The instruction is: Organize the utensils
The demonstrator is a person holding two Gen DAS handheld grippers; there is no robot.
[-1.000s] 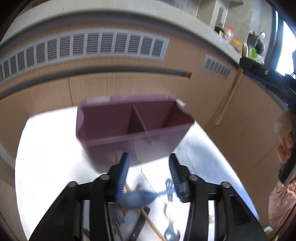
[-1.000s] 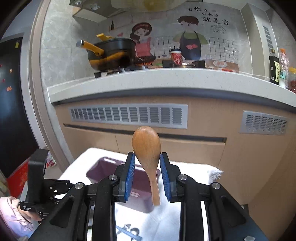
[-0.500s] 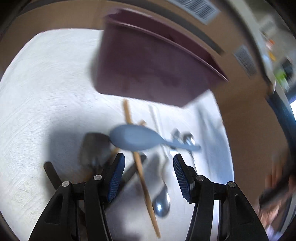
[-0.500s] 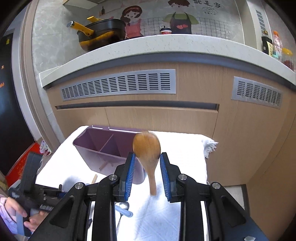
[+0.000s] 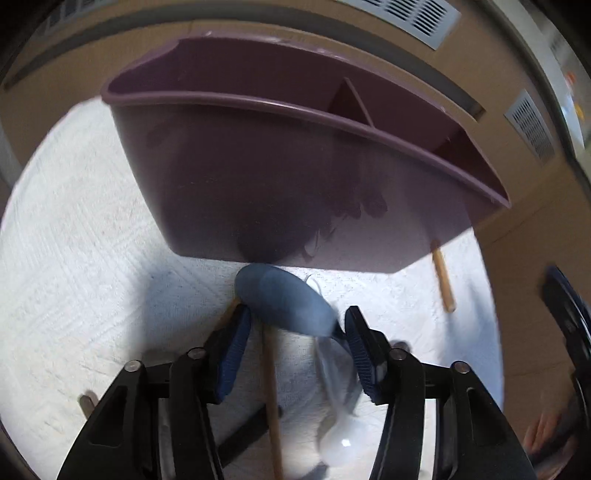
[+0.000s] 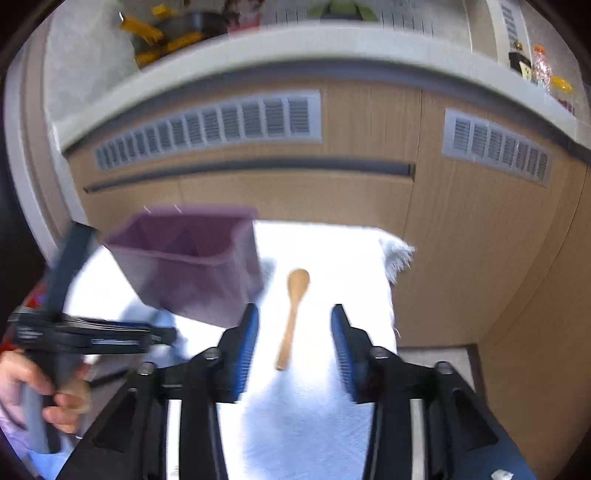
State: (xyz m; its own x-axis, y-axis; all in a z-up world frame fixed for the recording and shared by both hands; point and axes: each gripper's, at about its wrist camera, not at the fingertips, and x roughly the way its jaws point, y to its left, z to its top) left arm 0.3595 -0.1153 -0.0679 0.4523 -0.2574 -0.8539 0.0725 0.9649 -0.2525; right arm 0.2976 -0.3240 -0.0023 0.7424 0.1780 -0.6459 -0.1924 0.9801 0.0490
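A purple two-compartment utensil holder (image 5: 295,184) stands on a white towel (image 5: 74,277); it also shows in the right wrist view (image 6: 192,266). My left gripper (image 5: 297,332) is open low over a pile of utensils, with a blue plastic spoon (image 5: 288,302) between its fingers, its bowl near the holder's base. A wooden stick (image 5: 271,398) and a metal spoon (image 5: 338,439) lie beneath. My right gripper (image 6: 293,343) is open and empty. A wooden spoon (image 6: 293,314) lies on the towel ahead of it, right of the holder.
Wooden cabinet fronts with grey vents (image 6: 210,125) rise behind the towel. The towel's frayed right edge (image 6: 397,254) hangs near the cabinet. A wooden handle end (image 5: 443,284) pokes out beside the holder. A countertop with a pan (image 6: 173,33) is above.
My right gripper has opened and let go of the wooden spoon, which now lies on the towel. My left gripper has moved closer to the holder, over the blue spoon.
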